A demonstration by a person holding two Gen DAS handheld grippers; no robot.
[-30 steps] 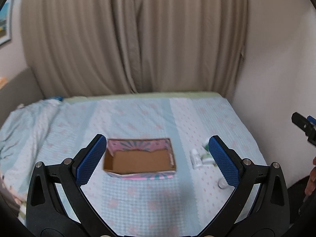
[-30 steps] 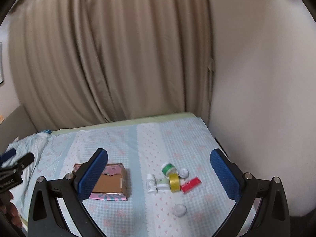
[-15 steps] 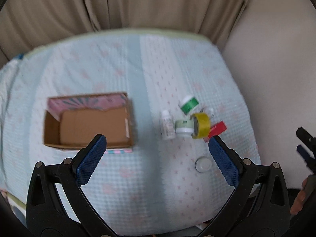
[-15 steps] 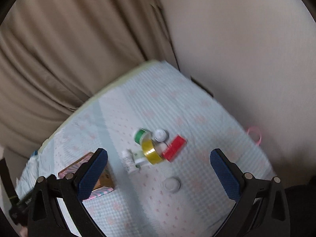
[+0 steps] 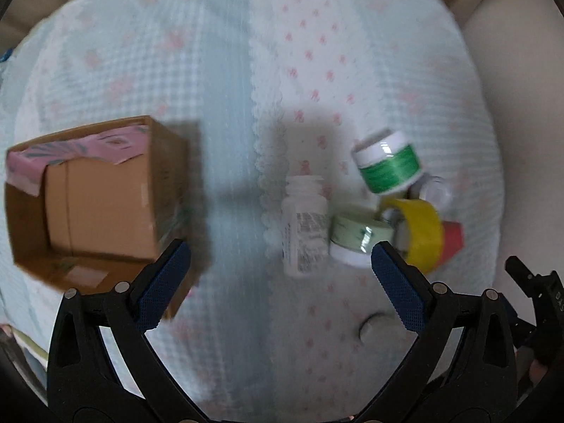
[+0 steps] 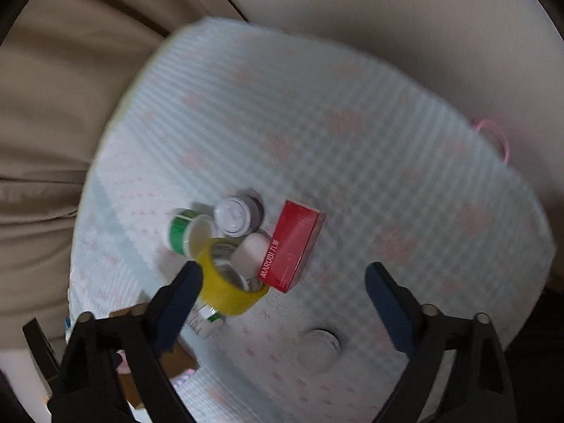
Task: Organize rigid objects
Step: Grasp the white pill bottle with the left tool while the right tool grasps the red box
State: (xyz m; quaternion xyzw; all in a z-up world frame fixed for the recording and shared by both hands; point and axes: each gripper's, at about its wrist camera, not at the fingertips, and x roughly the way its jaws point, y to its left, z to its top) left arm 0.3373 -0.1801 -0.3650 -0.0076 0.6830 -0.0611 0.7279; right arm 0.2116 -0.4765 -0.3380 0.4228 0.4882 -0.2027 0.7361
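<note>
A cluster of small items lies on the bed: a white bottle (image 5: 305, 225), a pale green jar (image 5: 356, 236), a green-labelled jar (image 5: 387, 162), a yellow tape roll (image 5: 419, 232) and a red box (image 5: 453, 243). An open cardboard box (image 5: 88, 204) sits to their left. My left gripper (image 5: 278, 250) hangs open above the bottle, holding nothing. My right gripper (image 6: 283, 271) hovers over the red box (image 6: 292, 246) and the tape roll (image 6: 229, 282). Its jaws are closing, and nothing is gripped between them.
A loose white lid (image 5: 373, 324) lies alone near the bed's front edge. A clear-lidded jar (image 6: 234, 216) stands behind the tape. The wall runs along the bed's right side and beige curtains (image 6: 53, 105) hang behind it.
Both grippers have dropped toward the bed and tipped downward, so the items and the box now look much larger. The right jaws stand narrower than before.
</note>
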